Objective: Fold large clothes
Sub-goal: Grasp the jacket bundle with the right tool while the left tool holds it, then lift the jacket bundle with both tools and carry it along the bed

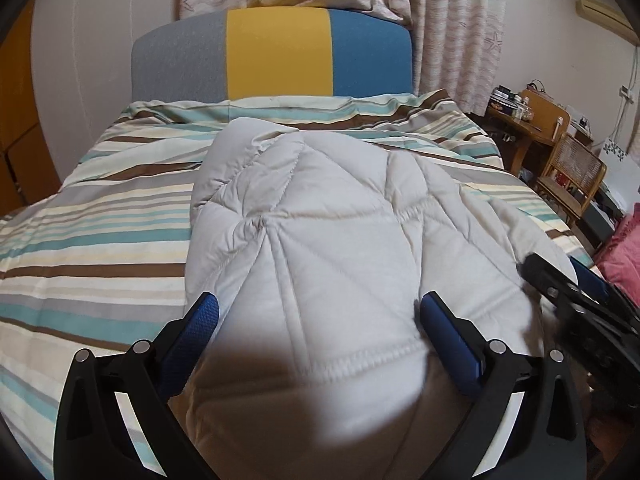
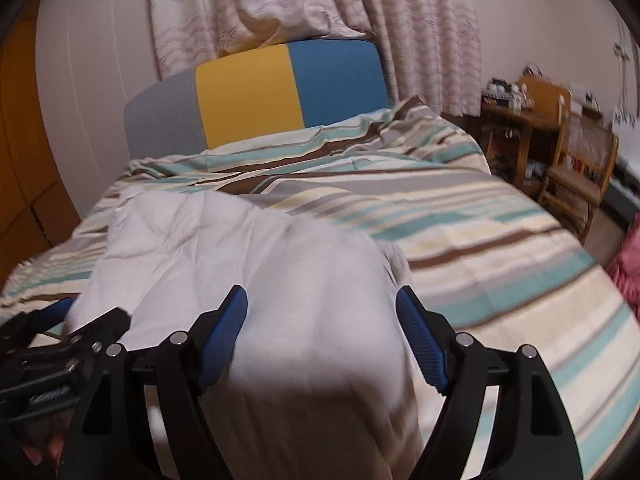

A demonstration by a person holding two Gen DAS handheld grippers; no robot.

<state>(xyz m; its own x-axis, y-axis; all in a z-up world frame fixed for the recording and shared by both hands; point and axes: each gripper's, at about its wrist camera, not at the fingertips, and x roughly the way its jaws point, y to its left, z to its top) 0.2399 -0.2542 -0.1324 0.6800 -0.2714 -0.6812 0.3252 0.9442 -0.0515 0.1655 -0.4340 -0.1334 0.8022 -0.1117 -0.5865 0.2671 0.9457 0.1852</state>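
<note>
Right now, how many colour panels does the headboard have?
3: the headboard has a grey panel on the left, a yellow panel in the middle and a blue panel on the right.

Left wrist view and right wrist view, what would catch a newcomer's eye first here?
A white quilted garment lies bunched in the middle of the striped bed cover, filling the space in front of both open grippers, left and right. Behind it stands the headboard in grey, yellow and blue blocks.
</note>
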